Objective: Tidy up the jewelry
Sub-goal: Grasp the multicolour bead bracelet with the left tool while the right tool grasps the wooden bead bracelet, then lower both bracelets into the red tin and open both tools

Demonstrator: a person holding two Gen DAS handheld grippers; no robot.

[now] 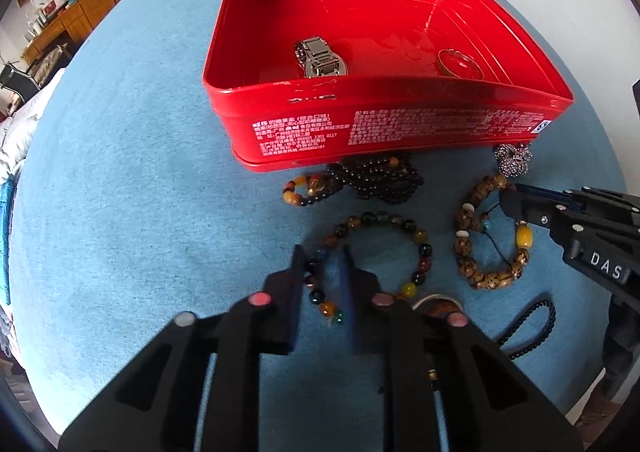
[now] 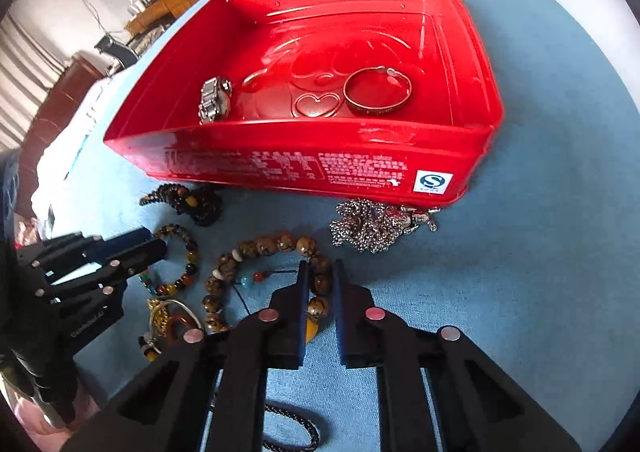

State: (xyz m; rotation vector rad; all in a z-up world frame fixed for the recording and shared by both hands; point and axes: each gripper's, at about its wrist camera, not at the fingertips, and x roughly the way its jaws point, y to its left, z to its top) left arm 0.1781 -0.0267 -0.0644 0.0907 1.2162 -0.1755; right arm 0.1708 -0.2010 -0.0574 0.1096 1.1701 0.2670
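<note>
An open red tin (image 1: 400, 124) (image 2: 280, 168) stands on blue cloth and holds a steel watch (image 1: 318, 58) (image 2: 216, 100) and a metal bangle (image 1: 458, 64) (image 2: 378, 92). In front of it lies a multicoloured bead bracelet (image 1: 404, 228) (image 2: 188, 252). My left gripper (image 1: 323, 256) (image 2: 154, 242) points down on this bracelet's left side, shut on its beads. To the right lies a brown bead bracelet (image 1: 468, 248) (image 2: 256, 248) with a yellow bead. My right gripper (image 2: 321, 268) (image 1: 510, 196) is shut on its beads.
Against the tin's front wall lie a dark bead strand (image 1: 380, 180) (image 2: 196, 204), a small amber bracelet (image 1: 298, 192) and a silver chain (image 1: 512, 160) (image 2: 368, 228). A black cord (image 1: 536, 324) (image 2: 296, 428) and a gold trinket (image 2: 168, 316) lie nearer me. Wooden cabinets stand behind.
</note>
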